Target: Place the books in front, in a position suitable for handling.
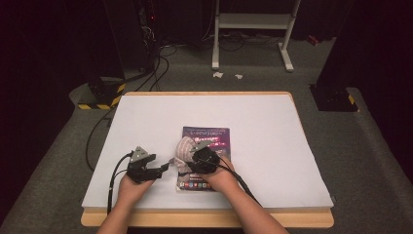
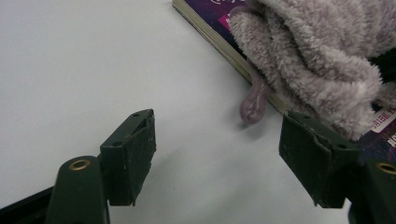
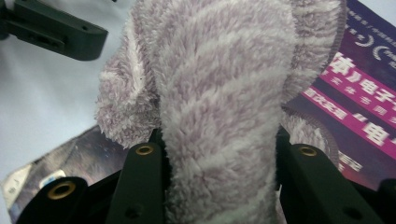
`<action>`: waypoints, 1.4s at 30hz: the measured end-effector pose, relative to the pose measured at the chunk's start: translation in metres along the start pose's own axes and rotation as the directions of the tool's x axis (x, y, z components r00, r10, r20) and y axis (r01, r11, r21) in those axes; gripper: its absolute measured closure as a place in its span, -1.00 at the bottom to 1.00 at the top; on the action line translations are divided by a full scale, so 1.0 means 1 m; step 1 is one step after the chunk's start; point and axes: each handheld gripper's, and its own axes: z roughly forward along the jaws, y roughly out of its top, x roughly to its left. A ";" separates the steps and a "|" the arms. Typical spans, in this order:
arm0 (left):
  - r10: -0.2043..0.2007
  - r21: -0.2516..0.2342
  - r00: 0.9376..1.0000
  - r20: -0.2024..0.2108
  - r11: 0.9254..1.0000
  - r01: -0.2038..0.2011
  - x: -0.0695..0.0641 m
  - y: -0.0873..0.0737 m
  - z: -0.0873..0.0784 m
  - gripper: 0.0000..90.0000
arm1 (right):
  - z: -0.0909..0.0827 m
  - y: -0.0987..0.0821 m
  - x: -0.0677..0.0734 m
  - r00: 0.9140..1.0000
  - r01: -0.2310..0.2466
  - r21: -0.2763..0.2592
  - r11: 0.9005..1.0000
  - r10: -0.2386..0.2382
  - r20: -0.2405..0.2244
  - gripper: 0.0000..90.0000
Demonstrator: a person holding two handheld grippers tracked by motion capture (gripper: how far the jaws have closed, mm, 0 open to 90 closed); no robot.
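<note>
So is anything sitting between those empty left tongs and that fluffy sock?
Nothing visible. The left tongs stand open over bare white table, with open surface up to the fluffy sock. The sock lies on the book and is already pinched by the right tongs.

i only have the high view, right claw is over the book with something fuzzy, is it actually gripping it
Observer: Yes, the right claw is clamped on a striped purple fleece cloth.
Operator: left claw got any of it
Observer: No, the left claw is open on bare table.
Operator: anything hanging off the cloth
Observer: A small purple loop dangles past the book edge.
</note>
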 end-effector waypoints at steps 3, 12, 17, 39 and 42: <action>0.002 0.002 1.000 0.001 1.000 -0.002 0.000 0.000 0.000 -0.39 | -0.006 -0.005 -0.007 1.000 -0.013 0.007 1.000 0.013 0.018 0.38; -0.001 0.005 1.000 0.004 1.000 0.001 -0.001 0.000 0.001 -0.39 | -0.040 -0.042 -0.047 0.991 -0.093 -0.003 0.996 0.093 0.093 0.39; -0.002 0.009 1.000 0.003 1.000 0.002 -0.001 0.000 0.001 -0.39 | -0.064 -0.068 -0.069 0.979 -0.149 -0.014 0.989 0.149 0.136 0.39; -0.001 0.012 1.000 0.004 1.000 0.001 0.000 0.000 0.002 -0.39 | -0.057 -0.057 -0.061 0.978 -0.127 0.007 0.992 0.124 0.168 0.41; 0.000 0.012 1.000 0.006 1.000 0.000 -0.001 0.000 0.002 -0.39 | -0.047 -0.048 -0.053 0.983 -0.116 0.005 0.993 0.114 0.144 0.41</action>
